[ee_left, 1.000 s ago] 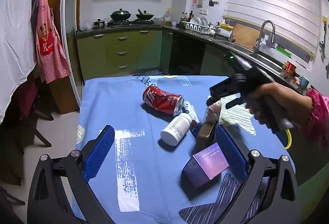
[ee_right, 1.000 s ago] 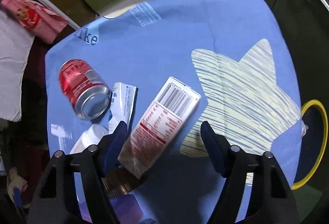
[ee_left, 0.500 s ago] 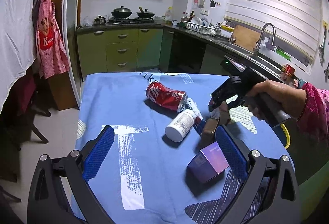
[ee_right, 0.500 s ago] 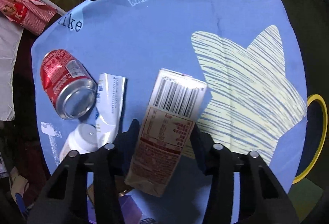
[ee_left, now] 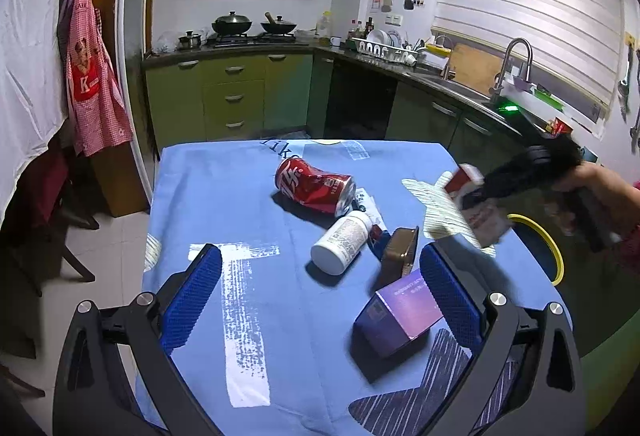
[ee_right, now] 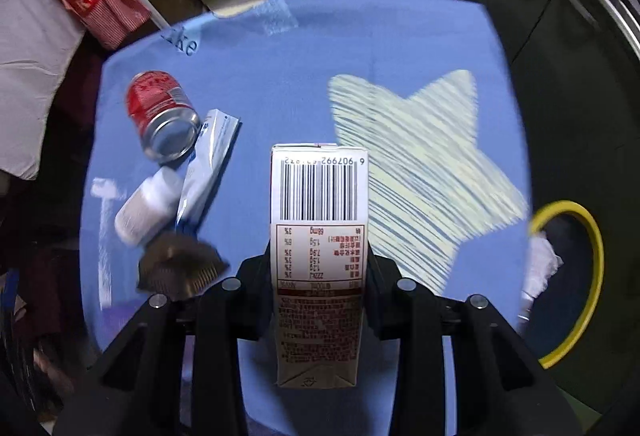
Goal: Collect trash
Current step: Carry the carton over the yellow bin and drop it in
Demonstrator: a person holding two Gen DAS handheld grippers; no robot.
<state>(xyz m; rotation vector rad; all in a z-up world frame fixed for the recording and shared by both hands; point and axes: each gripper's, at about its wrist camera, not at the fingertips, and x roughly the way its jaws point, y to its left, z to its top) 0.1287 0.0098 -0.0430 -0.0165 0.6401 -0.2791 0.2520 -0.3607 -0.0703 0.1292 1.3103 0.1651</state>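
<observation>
My right gripper [ee_right: 319,264] has its jaws closing on a white and red drink carton [ee_right: 318,220], whose sides the pads press. In the left wrist view the carton [ee_left: 464,180] hangs above the right side of the blue table [ee_left: 224,196], blurred. A crushed red can [ee_left: 316,186], a white pill bottle [ee_left: 342,240], a blue and white tube [ee_right: 210,164], a brown box [ee_left: 400,250] and a purple box [ee_left: 400,316] lie on the cloth. My left gripper [ee_left: 320,252] stands open and empty over the near edge.
A yellow-rimmed bin [ee_right: 576,276] sits past the table's right edge with white crumpled trash inside. Green kitchen cabinets [ee_left: 232,96] and a sink counter run behind and to the right. A chair [ee_left: 48,220] and a hanging apron stand at the left.
The right gripper shut on the carton, lifted it off the cloth and carried it right toward the bin. The left gripper stayed put.
</observation>
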